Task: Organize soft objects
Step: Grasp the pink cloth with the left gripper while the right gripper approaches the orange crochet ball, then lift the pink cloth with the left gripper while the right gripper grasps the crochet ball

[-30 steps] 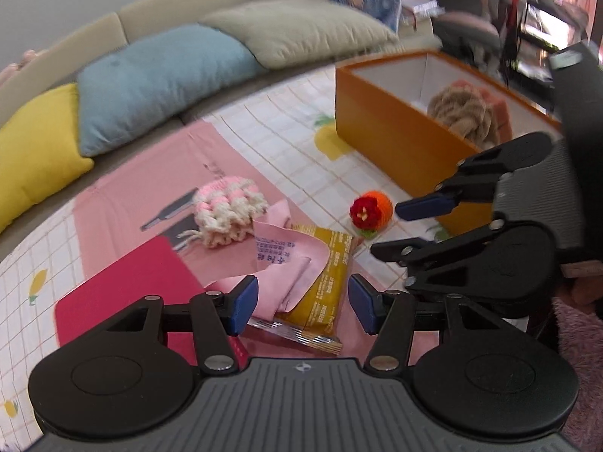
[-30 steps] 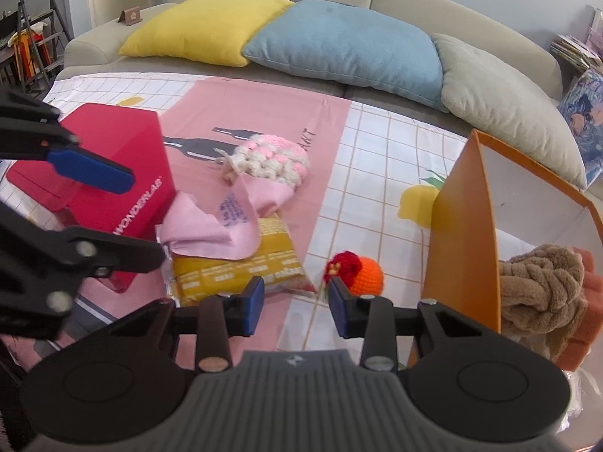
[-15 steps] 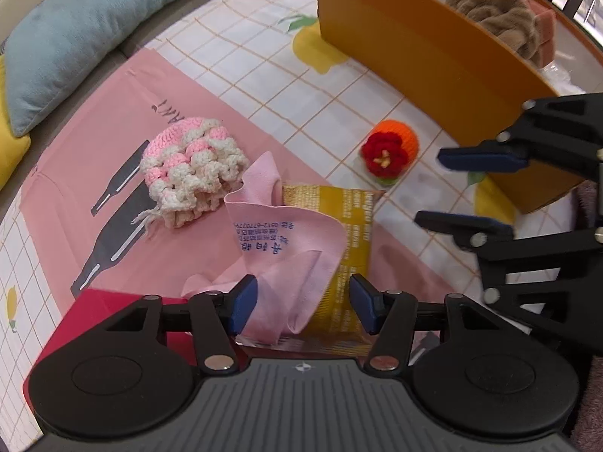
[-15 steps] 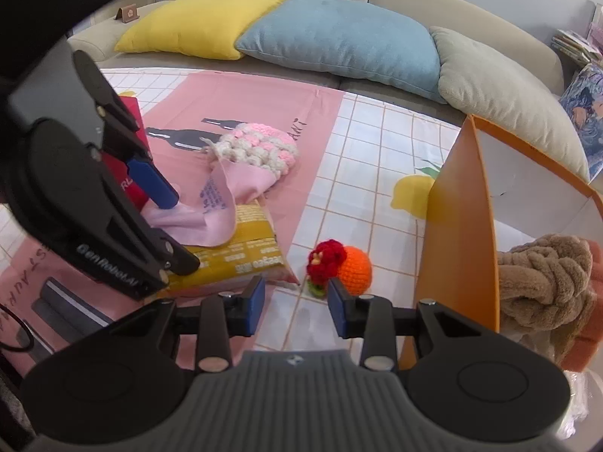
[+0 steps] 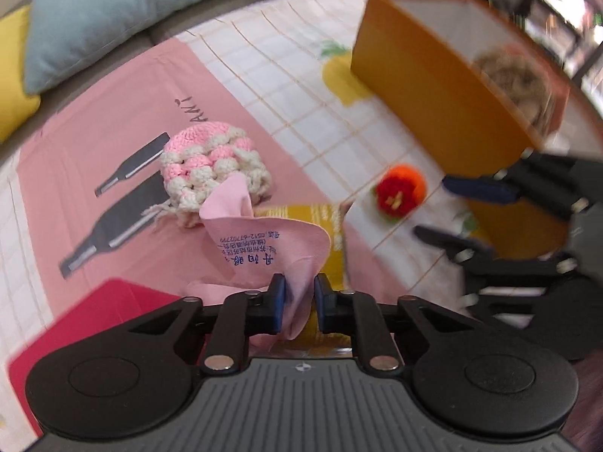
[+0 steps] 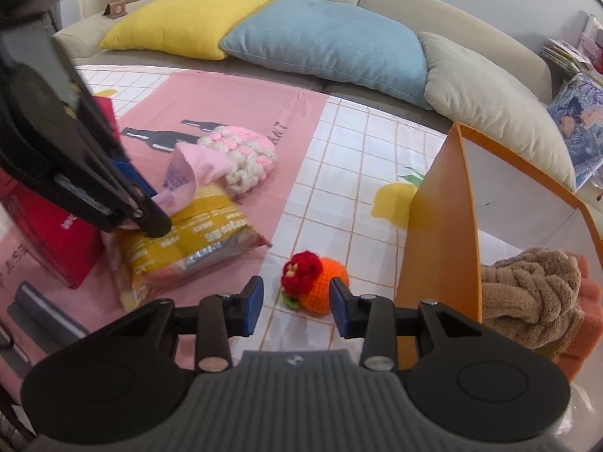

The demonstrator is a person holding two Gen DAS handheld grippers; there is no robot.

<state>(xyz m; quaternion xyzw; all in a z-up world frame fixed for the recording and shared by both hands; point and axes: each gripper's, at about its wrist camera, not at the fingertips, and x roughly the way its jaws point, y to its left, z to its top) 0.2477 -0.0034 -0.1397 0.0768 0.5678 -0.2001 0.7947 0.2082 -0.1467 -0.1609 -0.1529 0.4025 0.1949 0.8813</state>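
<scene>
Atop the yellow snack packet (image 5: 301, 222) lies the pink cloth (image 5: 264, 241), limp and light, its raised fold pinched shut in the left gripper (image 5: 297, 301). The right gripper (image 6: 296, 301) hangs over the crocheted orange toy (image 6: 316, 286), jaws opening, nothing clamped. Nearby, the orange box (image 6: 441, 226) holds a brown plush knot (image 6: 535, 293).

The left gripper (image 5: 298, 303), wide open above the pink cloth (image 5: 264, 241) a second ago, now sits lower with its jaws clamped on a fold of that cloth, over the yellow packet (image 6: 196, 233). The right gripper (image 6: 296, 303) is opening its jaws wider, nothing pressed between them, the orange crochet ball (image 6: 314, 286) lying just ahead
</scene>
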